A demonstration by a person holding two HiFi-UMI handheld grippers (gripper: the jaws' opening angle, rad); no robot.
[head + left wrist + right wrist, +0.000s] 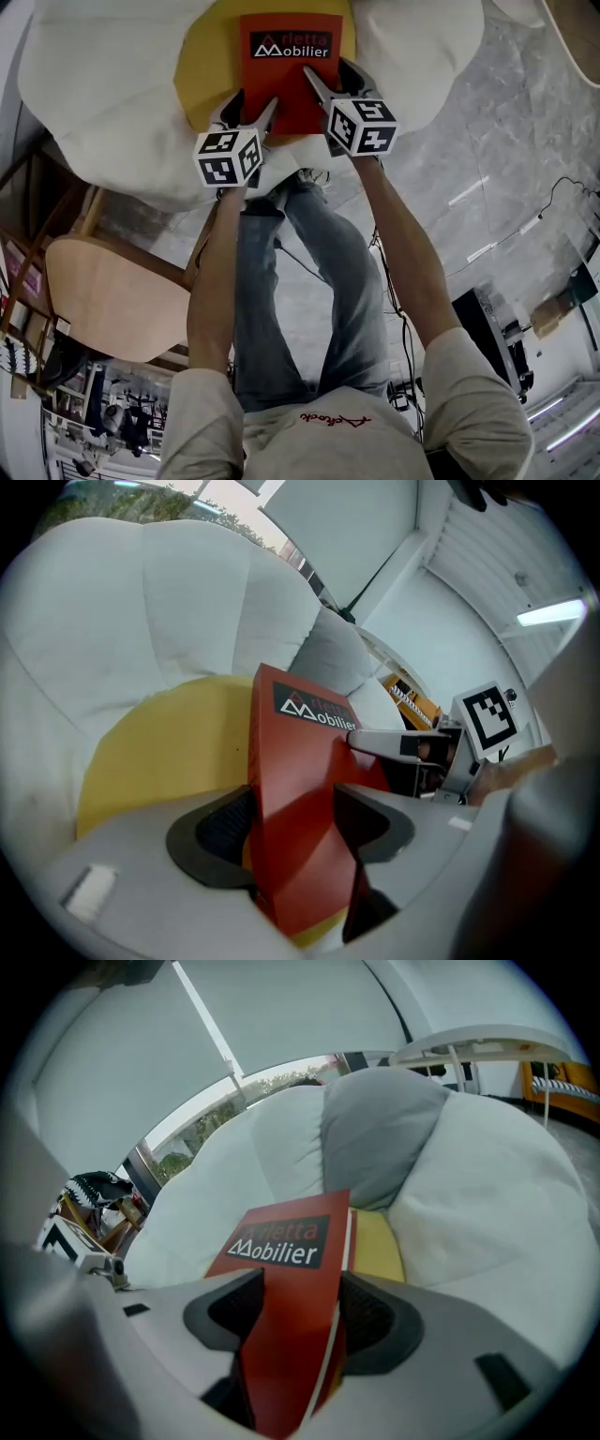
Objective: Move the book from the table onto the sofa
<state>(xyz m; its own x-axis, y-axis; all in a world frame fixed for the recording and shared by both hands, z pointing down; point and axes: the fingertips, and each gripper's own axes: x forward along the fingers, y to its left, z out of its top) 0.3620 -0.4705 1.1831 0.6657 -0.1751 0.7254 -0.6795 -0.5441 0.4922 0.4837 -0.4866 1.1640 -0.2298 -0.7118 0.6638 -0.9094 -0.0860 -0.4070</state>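
Note:
The red book [289, 66], with "Mobilier" on its cover, is held over the yellow seat cushion [211, 56] of the white sofa [103, 84]. I cannot tell whether it touches the cushion. My left gripper [248, 111] is shut on the book's near left corner, and my right gripper [330, 80] is shut on its near right edge. In the left gripper view the book [300, 789] stands on edge between the pads of the left gripper [291, 822]. In the right gripper view the book [286, 1269] lies clamped in the right gripper [295, 1312].
A round wooden table [103, 300] stands behind me at the left, over a marble floor [487, 169] with cables. A grey back cushion [375, 1129] sits between the sofa's white cushions. A white tabletop [487, 1040] shows beyond the sofa.

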